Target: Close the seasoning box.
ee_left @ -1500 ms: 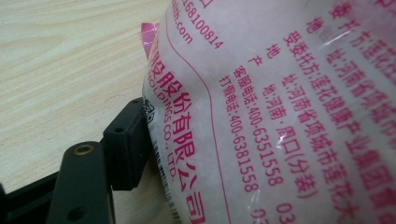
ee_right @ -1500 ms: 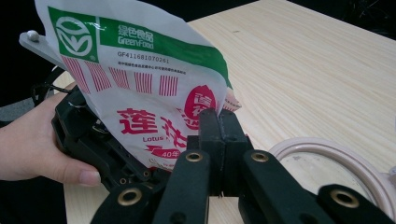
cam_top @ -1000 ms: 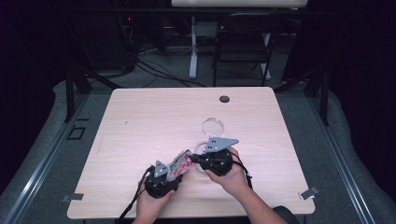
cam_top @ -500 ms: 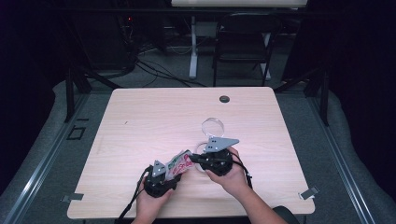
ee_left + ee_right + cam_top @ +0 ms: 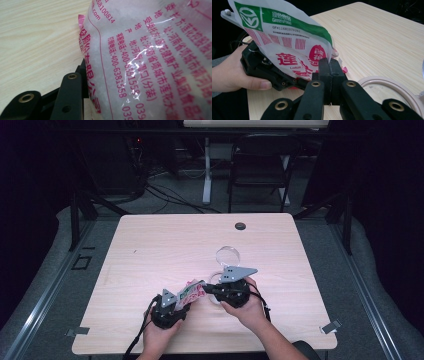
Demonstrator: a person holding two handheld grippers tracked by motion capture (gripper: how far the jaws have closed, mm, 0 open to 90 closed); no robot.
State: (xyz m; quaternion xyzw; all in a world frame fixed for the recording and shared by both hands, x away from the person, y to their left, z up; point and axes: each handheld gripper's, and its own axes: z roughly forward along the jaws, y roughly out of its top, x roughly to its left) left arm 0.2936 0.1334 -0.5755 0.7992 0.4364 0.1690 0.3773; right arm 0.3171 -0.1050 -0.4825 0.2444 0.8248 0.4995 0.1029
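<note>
Since the earlier frame the sugar packet [image 5: 190,293] has barely shifted, staying stretched between both tongs. The left gripper [image 5: 176,301] clamps one end, the right gripper [image 5: 329,65] is clenched on the other corner. Tearing looks unstarted; pouring into the bowl [image 5: 387,86] beside the right gripper remains.

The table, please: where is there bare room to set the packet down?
The table's left half and far edge, near the black disc, are bare. It is crowded at the near middle, where both tools grip the packet beside the glass jar and round lid.
</note>
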